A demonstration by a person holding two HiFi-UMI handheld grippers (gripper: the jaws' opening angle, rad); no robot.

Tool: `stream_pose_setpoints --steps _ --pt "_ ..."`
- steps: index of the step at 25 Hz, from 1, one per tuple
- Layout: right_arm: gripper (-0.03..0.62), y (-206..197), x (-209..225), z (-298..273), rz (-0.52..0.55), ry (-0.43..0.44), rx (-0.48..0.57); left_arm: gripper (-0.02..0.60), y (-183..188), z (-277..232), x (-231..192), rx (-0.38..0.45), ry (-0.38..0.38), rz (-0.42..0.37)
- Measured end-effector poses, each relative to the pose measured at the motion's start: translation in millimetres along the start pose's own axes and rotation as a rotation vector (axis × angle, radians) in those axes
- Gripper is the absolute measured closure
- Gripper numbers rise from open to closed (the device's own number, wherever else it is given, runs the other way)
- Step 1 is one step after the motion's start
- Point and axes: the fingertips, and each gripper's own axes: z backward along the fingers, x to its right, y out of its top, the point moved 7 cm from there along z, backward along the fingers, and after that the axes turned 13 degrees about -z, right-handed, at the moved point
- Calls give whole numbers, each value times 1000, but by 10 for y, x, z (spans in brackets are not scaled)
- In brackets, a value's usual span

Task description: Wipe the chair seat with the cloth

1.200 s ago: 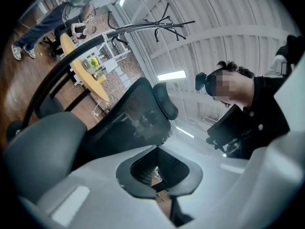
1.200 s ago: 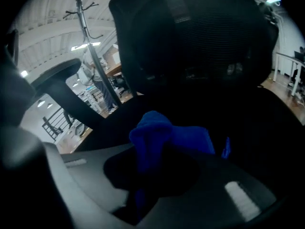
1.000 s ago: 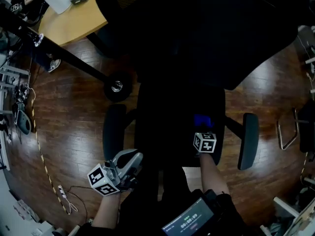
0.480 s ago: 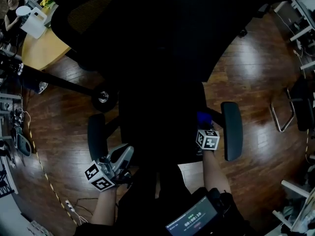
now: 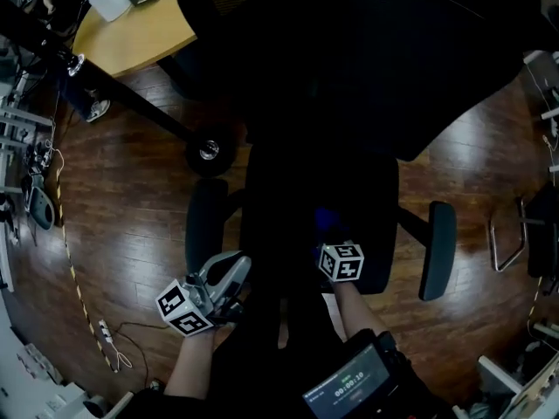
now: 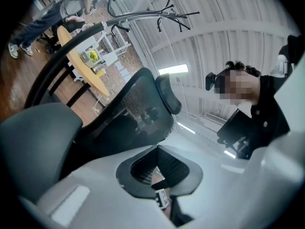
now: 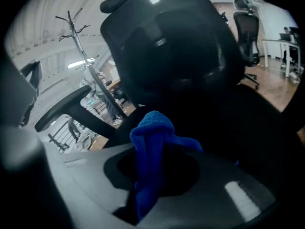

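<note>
Here, cloth [image 7: 151, 138] in right claw [image 7: 155, 178].

One black office chair [image 5: 349, 77] fills the middle of the scene. It has two armrests, the left armrest [image 5: 205, 225] and the right armrest [image 5: 437, 247]. One wheel [image 5: 208, 151] shows at its far left side. Two handheld grippers are near the seat's near edge: the left gripper [image 5: 229, 273] and the right gripper [image 5: 334, 244]. There is one blue cloth [image 7: 152, 142]. One round wooden table [image 5: 140, 29] stands far left. There is one coat stand [image 7: 78, 27]. A second office chair [image 7: 244, 18] stands far right, making two chairs.
</note>
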Motion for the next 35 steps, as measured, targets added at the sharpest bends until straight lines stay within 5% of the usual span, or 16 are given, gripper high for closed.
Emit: stream_pose_setpoints --steps 7,15,21,35 --pt "534 -733 -1308 -736 105 216 -194 578 127 431 -77 102 99 -8" --pt "534 -1113 -1449 -918 156 232 -232 578 71 798 -134 136 139 1" --pt "534 -1014 -1011 -720 168 138 -202 578 143 595 -68 108 70 -2" --pt "536 -392 847 645 12 -274 -38 578 -19 -403 199 -32 -173 34"
